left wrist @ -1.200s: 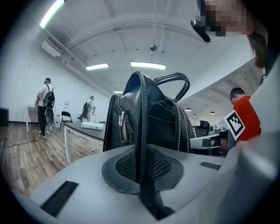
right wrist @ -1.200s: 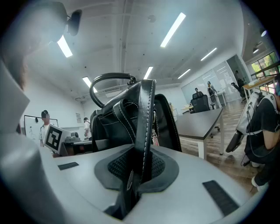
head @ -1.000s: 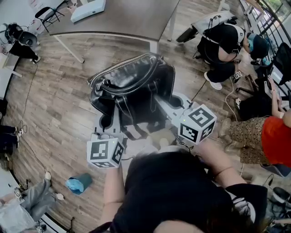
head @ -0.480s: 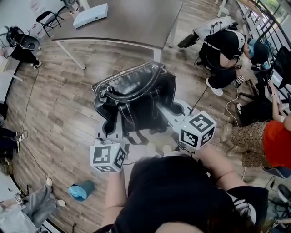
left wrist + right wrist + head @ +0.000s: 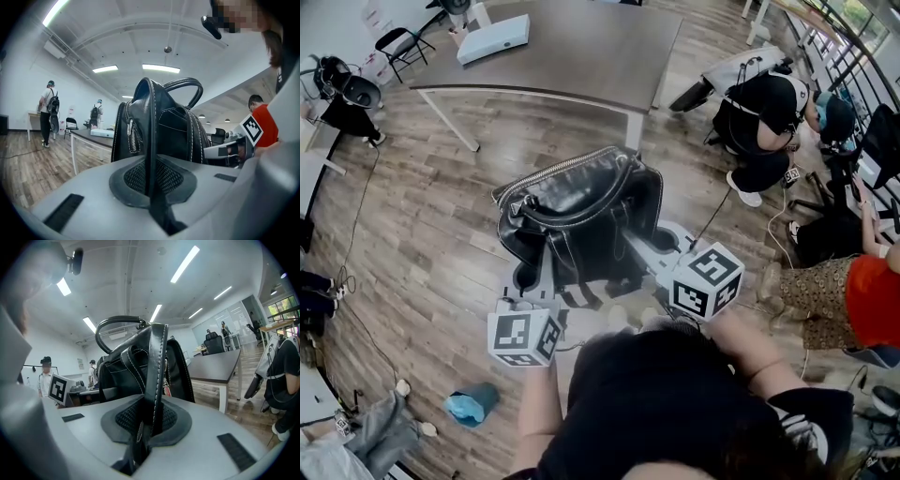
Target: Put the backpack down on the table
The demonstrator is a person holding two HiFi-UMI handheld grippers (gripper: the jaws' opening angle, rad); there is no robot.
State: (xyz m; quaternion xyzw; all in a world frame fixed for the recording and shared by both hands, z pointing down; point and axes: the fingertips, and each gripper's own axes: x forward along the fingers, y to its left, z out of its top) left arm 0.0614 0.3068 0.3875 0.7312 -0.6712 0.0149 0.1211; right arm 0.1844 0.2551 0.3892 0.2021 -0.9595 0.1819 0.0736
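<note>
Carrying the backpack [image 5: 581, 211] by its two straps, I have it hanging just ahead of both tools, above the wooden floor [image 5: 422, 234] and short of the worktop [image 5: 581, 47] that lies beyond it. My left hand-held gripper [image 5: 151, 187] is clamped tight on one thin strap [image 5: 150, 136], which runs edge-on between the ribbed pads. My right hand-held gripper [image 5: 150, 420] is pinched on the other strap [image 5: 158, 366], a thicker stitched band, so its jaws stand a touch wider. I judge that the two-point hold is there to keep the bag upright, top handle [image 5: 187, 89] uppermost, so it can land on its base rather than swing or tip. Both tools sit side by side behind the bag. The worktop's near part looks bare; a white box [image 5: 492, 37] lies far ahead and to the left of my left hand-held gripper, well away from where I'd set the bag.
</note>
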